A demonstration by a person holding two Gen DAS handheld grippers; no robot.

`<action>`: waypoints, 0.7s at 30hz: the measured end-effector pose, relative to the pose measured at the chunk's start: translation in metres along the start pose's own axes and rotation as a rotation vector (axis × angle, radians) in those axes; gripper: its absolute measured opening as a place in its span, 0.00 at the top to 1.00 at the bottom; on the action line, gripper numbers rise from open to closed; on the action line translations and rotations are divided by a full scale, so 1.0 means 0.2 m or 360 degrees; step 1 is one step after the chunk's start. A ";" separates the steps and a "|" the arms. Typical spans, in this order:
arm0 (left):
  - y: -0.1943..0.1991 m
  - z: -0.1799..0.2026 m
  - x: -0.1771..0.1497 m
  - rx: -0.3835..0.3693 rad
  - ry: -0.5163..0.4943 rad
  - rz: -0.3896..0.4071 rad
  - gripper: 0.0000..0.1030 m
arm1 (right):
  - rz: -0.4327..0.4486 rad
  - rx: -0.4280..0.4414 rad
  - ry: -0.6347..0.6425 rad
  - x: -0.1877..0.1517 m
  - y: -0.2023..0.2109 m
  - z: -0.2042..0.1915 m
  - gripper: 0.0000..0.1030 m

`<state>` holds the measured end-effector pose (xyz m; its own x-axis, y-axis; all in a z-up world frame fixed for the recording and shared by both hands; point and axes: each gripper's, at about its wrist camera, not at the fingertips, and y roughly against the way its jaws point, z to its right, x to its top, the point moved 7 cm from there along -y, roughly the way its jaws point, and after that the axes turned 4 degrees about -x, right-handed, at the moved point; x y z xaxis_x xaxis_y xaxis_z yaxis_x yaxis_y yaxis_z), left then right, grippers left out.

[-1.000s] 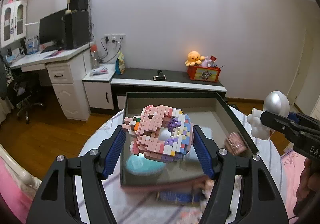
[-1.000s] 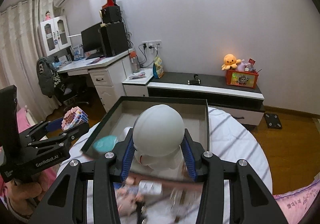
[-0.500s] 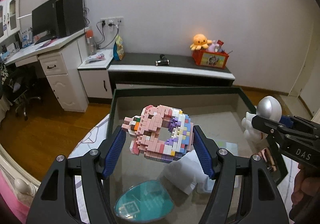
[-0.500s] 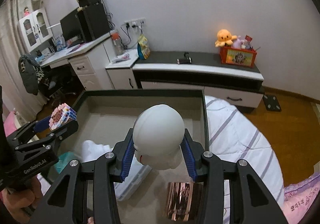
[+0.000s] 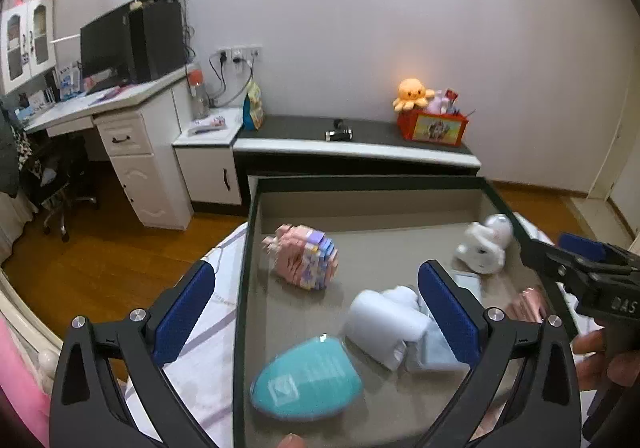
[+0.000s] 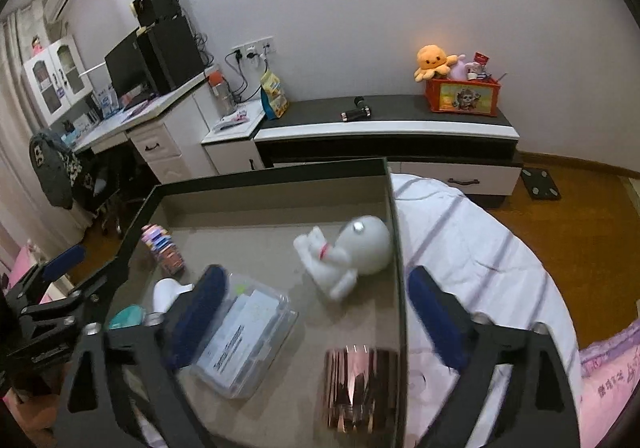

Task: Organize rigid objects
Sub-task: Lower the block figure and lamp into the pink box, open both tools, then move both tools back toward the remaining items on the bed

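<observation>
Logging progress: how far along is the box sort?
Done: the brick donut and white astronaut figure lie in the grey box beside the teal egg case. In hand: nothing; the left hand-held gripper and right hand-held gripper are open. Left: unclear; the table outside is mostly hidden.

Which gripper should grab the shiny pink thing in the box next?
Probably right. The open right gripper hangs just above the shiny pink thing by the box's right wall; the left gripper is further away.
</observation>
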<state>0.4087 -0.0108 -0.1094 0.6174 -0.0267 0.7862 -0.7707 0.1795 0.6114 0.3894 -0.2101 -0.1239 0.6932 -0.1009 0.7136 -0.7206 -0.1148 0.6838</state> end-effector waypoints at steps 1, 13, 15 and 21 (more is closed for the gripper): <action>0.05 0.00 -0.01 -0.0009 0.0004 0.0018 0.00 | 0.0015 0.0008 -0.0005 -0.01 0.04 0.00 0.00; 0.74 0.15 -0.18 -0.0040 -0.0033 0.0246 0.00 | 0.0235 0.0047 -0.0027 -0.23 0.64 -0.05 0.00; 0.82 0.16 -0.23 -0.0029 -0.0039 0.0261 0.00 | 0.0262 0.0045 -0.0018 -0.27 0.72 -0.07 0.00; 1.01 0.19 -0.33 -0.0040 -0.0001 0.0288 0.00 | 0.0339 0.0030 0.0019 -0.41 0.95 -0.12 0.00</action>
<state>0.2058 -0.0093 -0.0351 0.4688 0.0080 0.8833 -0.8651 0.2062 0.4573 0.1955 -0.1998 -0.0492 0.5252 -0.1134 0.8434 -0.8503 -0.1106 0.5146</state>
